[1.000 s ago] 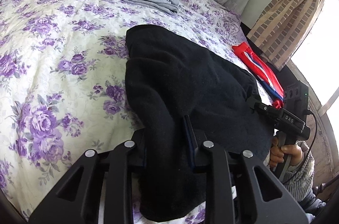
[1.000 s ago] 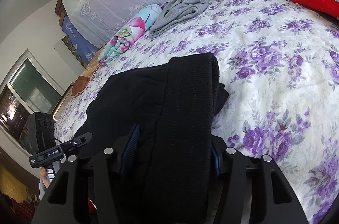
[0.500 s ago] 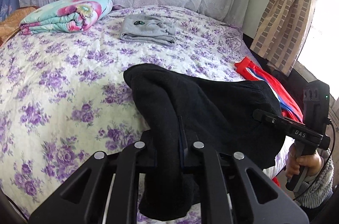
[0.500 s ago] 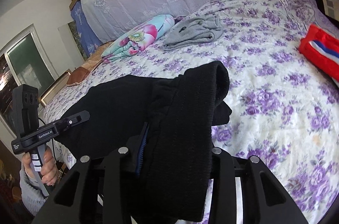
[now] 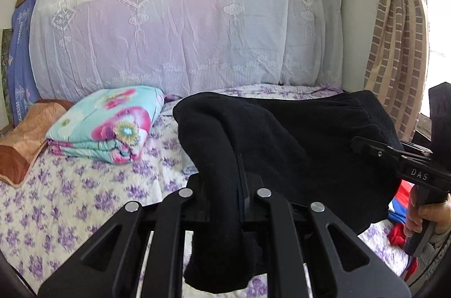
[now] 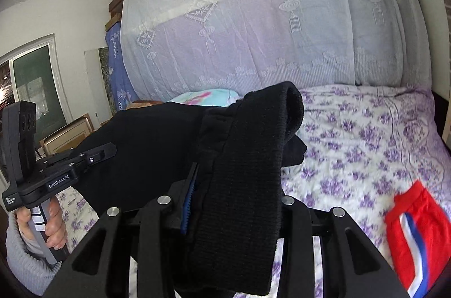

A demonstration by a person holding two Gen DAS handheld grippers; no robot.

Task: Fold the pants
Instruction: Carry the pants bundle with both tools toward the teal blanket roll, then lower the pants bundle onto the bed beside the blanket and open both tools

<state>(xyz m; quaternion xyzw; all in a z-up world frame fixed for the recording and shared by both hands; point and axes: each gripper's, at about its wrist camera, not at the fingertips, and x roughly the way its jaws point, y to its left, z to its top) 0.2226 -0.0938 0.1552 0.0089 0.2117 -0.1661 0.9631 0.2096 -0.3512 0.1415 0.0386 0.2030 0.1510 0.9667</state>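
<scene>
The black pants hang in the air above the bed, stretched between both grippers. My left gripper is shut on one thick black edge, which drapes down over its fingers. My right gripper is shut on the ribbed waistband, which folds over its fingers and hides the fingertips. Each gripper shows in the other's view: the right one at the pants' right end, the left one at their left end.
The bed has a purple-flowered sheet and a lace-covered headboard. A folded turquoise floral quilt and an orange pillow lie at the back left. Red clothing with blue-white stripes lies at the right. A curtain hangs right.
Both grippers have lifted the pants off the bed and tilted up to level. The views now face the headboard instead of down on the sheet. The grey folded garment is hidden.
</scene>
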